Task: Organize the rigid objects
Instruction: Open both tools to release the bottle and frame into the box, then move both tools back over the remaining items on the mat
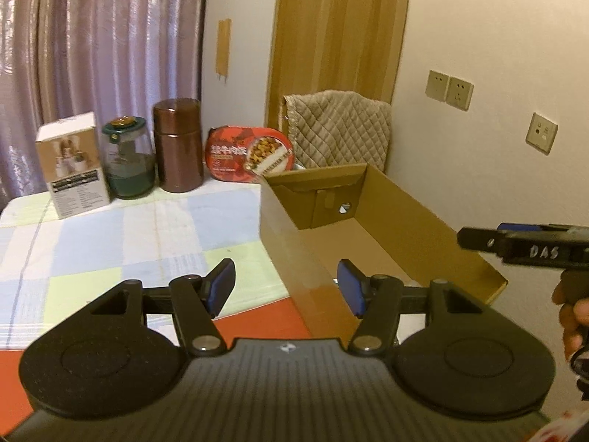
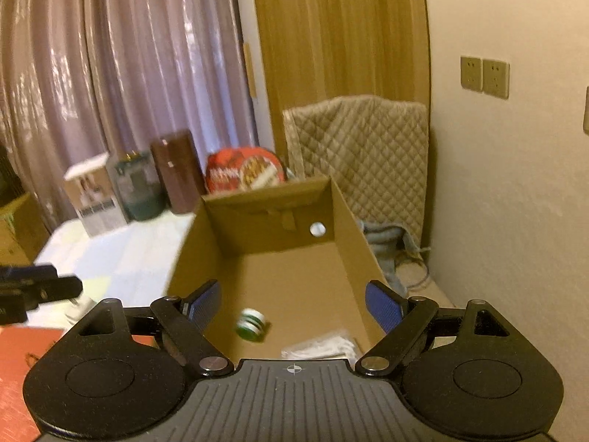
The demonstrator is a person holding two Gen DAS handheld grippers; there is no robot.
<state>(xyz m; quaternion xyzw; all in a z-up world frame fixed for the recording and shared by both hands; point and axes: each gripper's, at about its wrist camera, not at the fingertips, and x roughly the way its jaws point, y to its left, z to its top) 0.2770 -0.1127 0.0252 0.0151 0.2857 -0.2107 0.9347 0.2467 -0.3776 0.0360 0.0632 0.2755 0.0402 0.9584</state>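
An open cardboard box point(image 1: 423, 221) point(image 2: 206, 246) stands on the table's right side. A small green and white round object point(image 2: 252, 323) lies blurred on the box floor beside a white packet point(image 2: 324, 348). My right gripper point(image 2: 292, 302) is open and empty above the box's near end; it shows from the side in the left wrist view point(image 1: 478, 239). My left gripper point(image 1: 285, 287) is open and empty, straddling the box's left wall. At the table's back stand a white carton point(image 1: 71, 164), a green-lidded glass jar point(image 1: 127, 158), a brown canister point(image 1: 178, 145) and a red food tub point(image 1: 250, 154).
The table carries a pastel checked cloth point(image 1: 129, 243) and a red mat point(image 1: 257, 316) at the near edge. A chair with a quilted cover point(image 1: 338, 129) stands behind the box by the wall. Curtains hang at the back left.
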